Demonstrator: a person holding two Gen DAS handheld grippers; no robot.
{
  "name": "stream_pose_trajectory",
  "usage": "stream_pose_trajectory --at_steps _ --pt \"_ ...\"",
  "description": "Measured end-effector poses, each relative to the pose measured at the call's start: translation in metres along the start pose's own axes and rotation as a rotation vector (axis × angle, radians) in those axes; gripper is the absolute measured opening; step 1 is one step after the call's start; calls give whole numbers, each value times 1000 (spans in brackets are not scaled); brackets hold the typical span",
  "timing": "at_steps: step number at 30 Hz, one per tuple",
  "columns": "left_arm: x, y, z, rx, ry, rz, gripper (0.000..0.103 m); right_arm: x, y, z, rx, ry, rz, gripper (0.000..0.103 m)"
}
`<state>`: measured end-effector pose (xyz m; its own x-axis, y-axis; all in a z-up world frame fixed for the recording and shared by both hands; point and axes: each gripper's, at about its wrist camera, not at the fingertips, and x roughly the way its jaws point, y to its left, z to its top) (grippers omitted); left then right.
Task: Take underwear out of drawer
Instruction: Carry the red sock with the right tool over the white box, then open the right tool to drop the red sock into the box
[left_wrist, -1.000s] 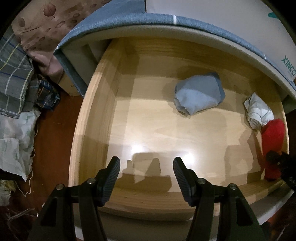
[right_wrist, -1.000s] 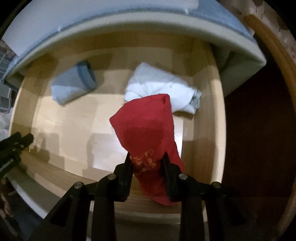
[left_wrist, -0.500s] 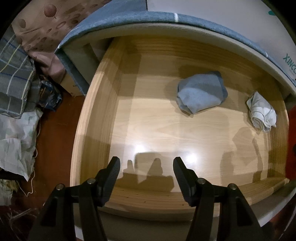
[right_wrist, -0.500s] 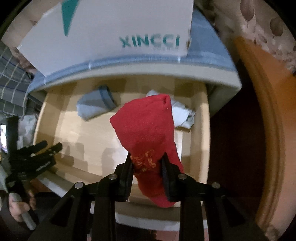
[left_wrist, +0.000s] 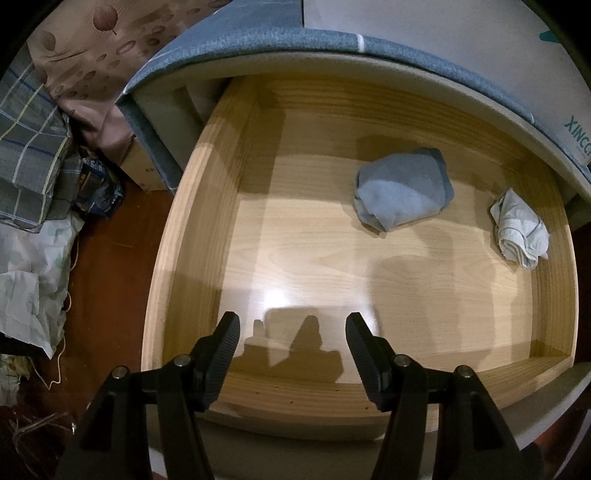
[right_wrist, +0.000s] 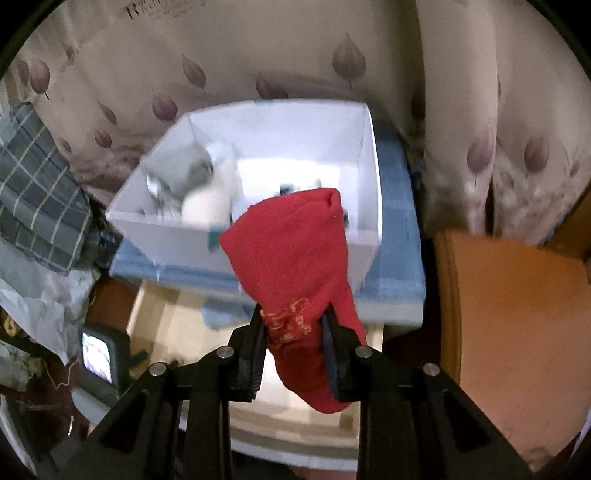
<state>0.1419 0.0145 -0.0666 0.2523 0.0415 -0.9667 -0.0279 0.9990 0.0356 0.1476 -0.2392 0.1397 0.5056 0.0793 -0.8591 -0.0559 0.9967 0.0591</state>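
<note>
My right gripper is shut on a piece of red underwear and holds it high above the open wooden drawer, in front of a white box on the cabinet top. My left gripper is open and empty over the drawer's front edge. In the drawer lie a folded blue-grey piece at the back middle and a rolled white piece at the right wall.
The white box holds several pale clothes. Checked fabric and a pale bag lie on the floor left of the drawer. A leaf-print curtain hangs behind. An orange cushion is at the right.
My right gripper has lifted the red underwear out of the drawer and up toward the white box. The left gripper has stayed open at the drawer's front.
</note>
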Motion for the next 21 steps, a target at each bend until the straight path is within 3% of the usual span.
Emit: stream_pose_trajectory --at_steps 10,21 --pt "2 2 1 -11 7 -8 61 18 33 75 -44 -34 -18 25" --pt "6 6 2 -27 24 -23 61 86 50 113 -66 47 -64 25"
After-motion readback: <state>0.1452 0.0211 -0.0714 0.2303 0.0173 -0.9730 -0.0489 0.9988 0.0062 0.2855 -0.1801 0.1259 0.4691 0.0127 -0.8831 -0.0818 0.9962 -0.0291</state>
